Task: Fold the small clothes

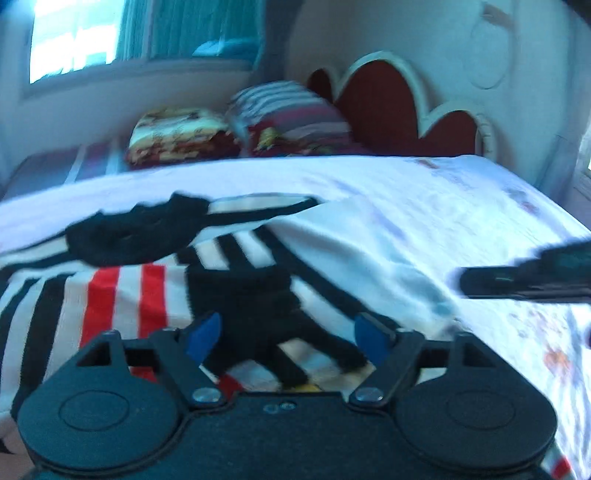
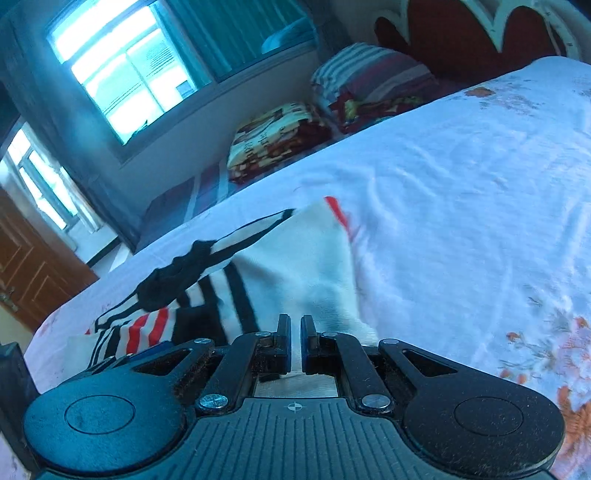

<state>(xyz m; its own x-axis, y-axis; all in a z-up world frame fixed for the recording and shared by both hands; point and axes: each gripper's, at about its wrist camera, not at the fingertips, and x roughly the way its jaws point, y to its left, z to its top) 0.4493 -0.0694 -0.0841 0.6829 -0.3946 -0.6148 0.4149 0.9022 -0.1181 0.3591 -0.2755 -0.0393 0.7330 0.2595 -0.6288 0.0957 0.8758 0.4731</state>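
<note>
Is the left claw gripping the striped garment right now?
Apart. The left wrist view shows the left claw wide open above the striped garment, its blue pads clear of the cloth.

A home bedroom is showing here: a bed (image 2: 461,192) with floral sheet, a scalloped red headboard (image 1: 388,107), stacked pillows (image 1: 288,114), a curtained window (image 2: 122,77), a wooden door (image 2: 33,273).

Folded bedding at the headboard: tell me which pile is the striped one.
The striped pile right against the red headboard; the floral-patterned pile sits beside it, toward the window.
</note>
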